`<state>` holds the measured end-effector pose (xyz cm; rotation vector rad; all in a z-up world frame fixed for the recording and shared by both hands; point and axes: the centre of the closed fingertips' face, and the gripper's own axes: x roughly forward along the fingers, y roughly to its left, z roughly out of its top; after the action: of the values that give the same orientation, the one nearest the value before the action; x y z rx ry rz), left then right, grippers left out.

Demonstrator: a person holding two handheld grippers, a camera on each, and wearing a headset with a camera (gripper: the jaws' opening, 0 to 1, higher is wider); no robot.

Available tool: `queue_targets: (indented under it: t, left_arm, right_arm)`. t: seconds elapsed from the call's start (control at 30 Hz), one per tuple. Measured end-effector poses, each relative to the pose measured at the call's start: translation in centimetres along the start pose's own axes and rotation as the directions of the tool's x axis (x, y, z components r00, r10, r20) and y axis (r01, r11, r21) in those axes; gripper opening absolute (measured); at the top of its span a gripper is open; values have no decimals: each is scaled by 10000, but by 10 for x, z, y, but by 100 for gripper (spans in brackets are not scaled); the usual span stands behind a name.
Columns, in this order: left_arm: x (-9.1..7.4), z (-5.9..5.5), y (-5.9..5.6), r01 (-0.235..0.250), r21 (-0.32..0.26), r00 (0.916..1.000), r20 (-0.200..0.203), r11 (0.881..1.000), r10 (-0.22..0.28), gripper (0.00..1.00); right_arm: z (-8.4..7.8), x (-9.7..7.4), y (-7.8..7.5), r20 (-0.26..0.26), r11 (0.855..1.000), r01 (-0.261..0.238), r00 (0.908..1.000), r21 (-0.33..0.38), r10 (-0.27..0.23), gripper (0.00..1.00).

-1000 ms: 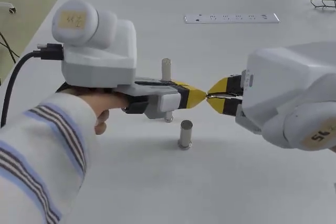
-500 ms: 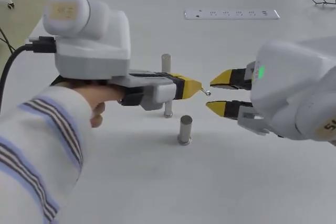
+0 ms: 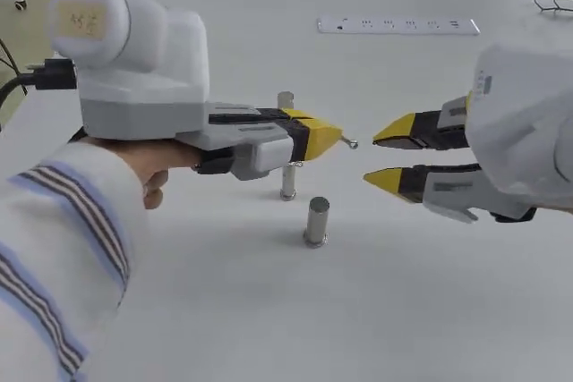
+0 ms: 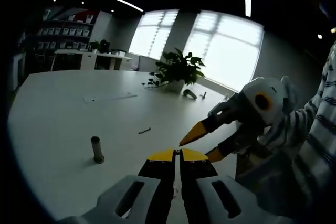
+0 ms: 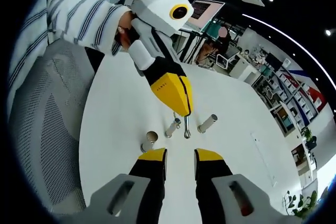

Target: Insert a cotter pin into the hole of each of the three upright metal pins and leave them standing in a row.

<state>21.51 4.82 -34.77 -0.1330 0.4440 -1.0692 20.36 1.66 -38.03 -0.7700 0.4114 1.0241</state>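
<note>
Left tongs (image 3: 333, 137) gripped a cotter (image 3: 351, 142) by one end. We judged it not yet in any hole. The three pins (image 3: 316, 221) stood on the counter (image 3: 224, 310) below, none visibly fitted. We held the left tongs level and the right tongs (image 3: 372, 159) facing them, jaws wide and empty.

No legible text or numbers.

The left gripper (image 3: 336, 138) and right gripper (image 3: 372, 158) are white, tipped black and yellow; cotter pin (image 3: 351, 142) and metal pins (image 3: 315, 221) silver; sleeve (image 3: 63, 239) white with blue-brown stripes.
</note>
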Motion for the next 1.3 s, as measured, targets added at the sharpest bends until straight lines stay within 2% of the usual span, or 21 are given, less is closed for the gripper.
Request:
queue_targets:
  t: [0.1,0.17,0.2,0.37,0.5,0.73,0.9,1.2,1.23,1.27,1.3]
  left_arm:
    - [-1,-1,-3,96,546,9999,-49,9985,-93,0]
    - [-3,-1,-4,133,564,9999,2,9983,-133,0]
    - [-3,-1,-5,156,592,9999,26,9981,-158,0]
    - [-5,-2,-8,219,1106,9998,-15,9936,-218,0]
    - [-6,-2,-10,339,1743,9994,-13,9841,-342,0]
    - [-6,1,-16,570,2334,9980,121,9707,-615,0]
    - [-7,0,-17,751,2713,9967,105,9596,-810,0]
    - [-9,0,-20,981,2861,9938,226,9532,-1091,0]
    - [-10,2,-19,930,2770,9939,307,9564,-1055,0]
    - [-11,5,-19,933,2563,9922,566,9621,-1113,0]
    - [-11,7,-19,951,2554,9911,665,9621,-1156,0]
  right_arm:
    - [0,0,2,56,9982,-453,9990,405,451,19]
    - [-1,0,1,43,9981,-490,9988,365,489,22]
    - [-2,0,3,12,9962,-707,9975,499,708,24]
    - [0,-3,3,170,9911,-1045,9945,821,1035,25]
    - [0,-4,4,255,9852,-1342,9909,1064,1323,25]
    - [-1,-4,5,296,9775,-1666,9860,1295,1641,26]
    - [-3,-5,3,452,9686,-1948,9807,1547,1900,25]
    - [1,-5,3,870,9506,-2272,9731,2115,2132,25]
    - [0,-5,2,918,9481,-2326,9718,2169,2174,24]
    - [1,-5,4,956,9462,-2367,9707,2208,2205,24]
    - [2,-5,5,1012,9447,-2387,9700,2248,2210,23]
